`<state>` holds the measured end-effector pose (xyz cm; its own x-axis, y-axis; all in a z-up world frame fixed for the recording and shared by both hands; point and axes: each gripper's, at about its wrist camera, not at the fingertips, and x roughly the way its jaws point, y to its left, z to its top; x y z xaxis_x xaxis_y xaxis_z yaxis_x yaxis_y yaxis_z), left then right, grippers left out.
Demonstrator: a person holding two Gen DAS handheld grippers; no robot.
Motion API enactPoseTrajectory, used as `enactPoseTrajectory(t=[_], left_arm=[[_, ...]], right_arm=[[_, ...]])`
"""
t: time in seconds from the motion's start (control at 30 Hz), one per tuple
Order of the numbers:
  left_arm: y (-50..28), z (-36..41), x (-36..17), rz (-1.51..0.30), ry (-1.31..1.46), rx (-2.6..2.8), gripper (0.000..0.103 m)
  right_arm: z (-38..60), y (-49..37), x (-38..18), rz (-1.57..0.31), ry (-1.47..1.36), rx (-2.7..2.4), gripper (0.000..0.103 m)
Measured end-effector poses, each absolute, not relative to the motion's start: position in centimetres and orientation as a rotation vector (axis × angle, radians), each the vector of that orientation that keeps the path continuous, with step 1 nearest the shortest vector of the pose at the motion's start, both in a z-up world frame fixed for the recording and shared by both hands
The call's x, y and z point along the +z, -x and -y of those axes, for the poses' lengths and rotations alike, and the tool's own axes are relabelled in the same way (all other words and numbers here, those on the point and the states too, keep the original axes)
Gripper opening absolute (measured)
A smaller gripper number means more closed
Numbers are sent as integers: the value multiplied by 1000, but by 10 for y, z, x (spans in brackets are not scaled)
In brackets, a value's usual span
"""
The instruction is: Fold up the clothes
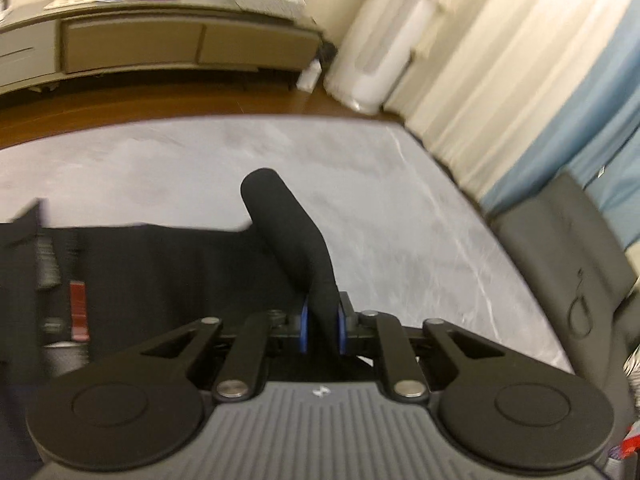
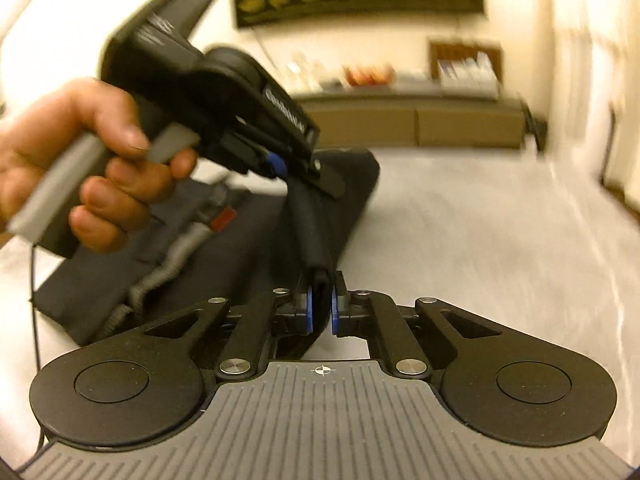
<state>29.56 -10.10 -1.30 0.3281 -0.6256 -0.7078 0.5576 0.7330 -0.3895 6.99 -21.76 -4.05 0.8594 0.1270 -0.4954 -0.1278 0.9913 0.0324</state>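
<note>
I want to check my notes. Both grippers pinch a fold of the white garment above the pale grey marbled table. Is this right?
Not quite: the garment is black, not white. The right wrist view shows the right gripper shut on a black fold, with the left gripper pinching the same fold further along. The rest holds: the pale grey marbled table lies beneath.

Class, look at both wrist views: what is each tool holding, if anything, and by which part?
Both tools grip the black garment: the left tool and the right tool each pinch a raised fold along its edge.
</note>
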Motion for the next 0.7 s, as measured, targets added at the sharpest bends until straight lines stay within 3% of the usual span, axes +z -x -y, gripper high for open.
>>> enactPoseTrajectory(t=[0.23, 0.4, 0.47, 0.6, 0.7], left_arm=[[-329, -52, 5, -854, 247, -703, 12], [-348, -152, -47, -887, 316, -566, 14], [-353, -174, -74, -924, 322, -493, 25], [-344, -209, -94, -866, 462, -499, 39], [-327, -221, -104, -858, 489, -465, 43]], right_arm=[[79, -104, -2, -420, 243, 265, 3], [-25, -147, -47, -538, 351, 368, 2], [-62, -164, -73, -610, 394, 403, 2], [-91, -174, -104, -651, 457, 416, 3], [-96, -172, -107, -626, 533, 416, 3]])
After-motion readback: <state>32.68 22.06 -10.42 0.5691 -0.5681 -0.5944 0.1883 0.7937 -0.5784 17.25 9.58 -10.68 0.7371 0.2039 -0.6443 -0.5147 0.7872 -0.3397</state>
